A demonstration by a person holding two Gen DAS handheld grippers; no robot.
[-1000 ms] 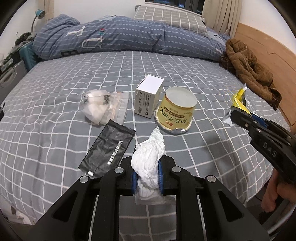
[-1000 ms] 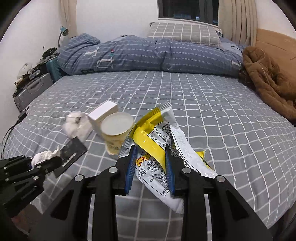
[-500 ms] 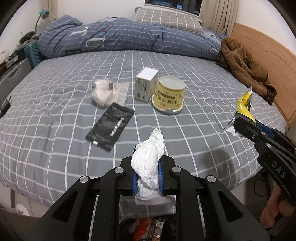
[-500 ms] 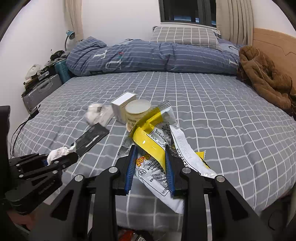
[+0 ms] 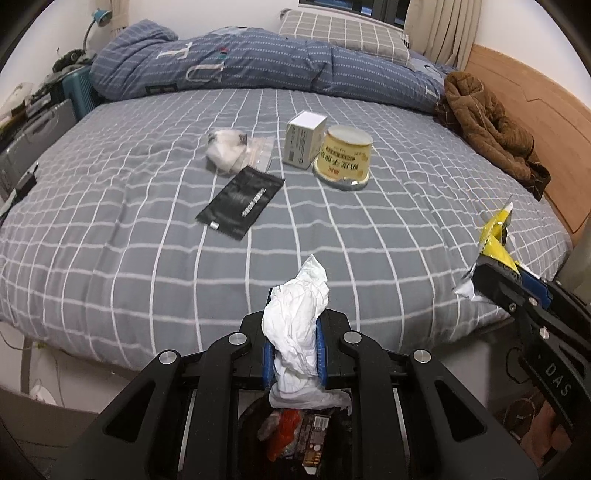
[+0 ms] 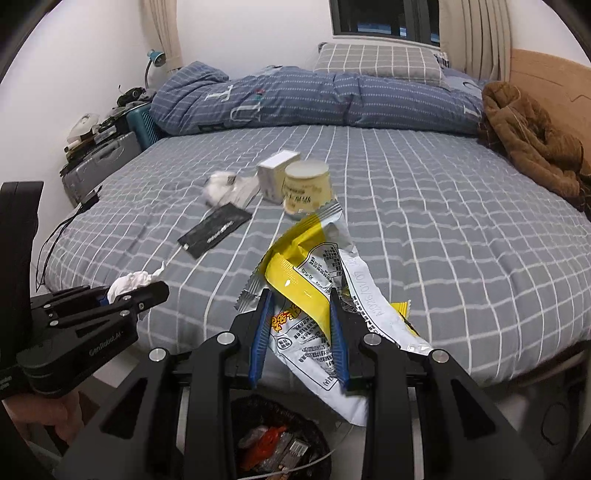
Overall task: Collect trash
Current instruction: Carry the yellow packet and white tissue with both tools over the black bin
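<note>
Crumpled white tissue (image 5: 295, 332) clamped between the blue pads of the left gripper (image 5: 293, 354), jaws closed tight on it, tip poking up past the fingertips and tail hanging below. Directly underneath, a black bin (image 5: 295, 439), already holding red and dark wrappers. Same tissue seen from the right camera as a white wad (image 6: 129, 282) in the black left gripper (image 6: 147, 291) at the picture's left edge, a hand (image 6: 48, 413) below it.

Yellow-and-white snack bag (image 6: 317, 295) pinched in the right gripper (image 6: 299, 325), jaws nearly closed on it, top flaring upward, printed white end trailing down over the bin (image 6: 280, 439). From the left camera, that bag (image 5: 495, 240) and right gripper (image 5: 517, 288) at the right edge, just off the bed's corner.

Left lying on the grey checked bed (image 5: 110, 221): a black pouch (image 5: 240, 201) flat nearest the foot; behind it a clear plastic bag with white wadding (image 5: 232, 149); to its right a white box (image 5: 304, 138) upright, touching or just beside an upturned yellow cup (image 5: 343, 157). Same group in the right view: pouch (image 6: 214, 230), plastic bag (image 6: 225, 188), box (image 6: 275, 173), cup (image 6: 306, 186).

Farther back, a rolled blue duvet (image 5: 258, 66) across the head, a checked pillow (image 5: 343, 33) behind it, a brown coat (image 5: 487, 125) heaped by the wooden headboard (image 5: 535, 110). Suitcase and clutter (image 6: 99, 158) at the far left wall.
</note>
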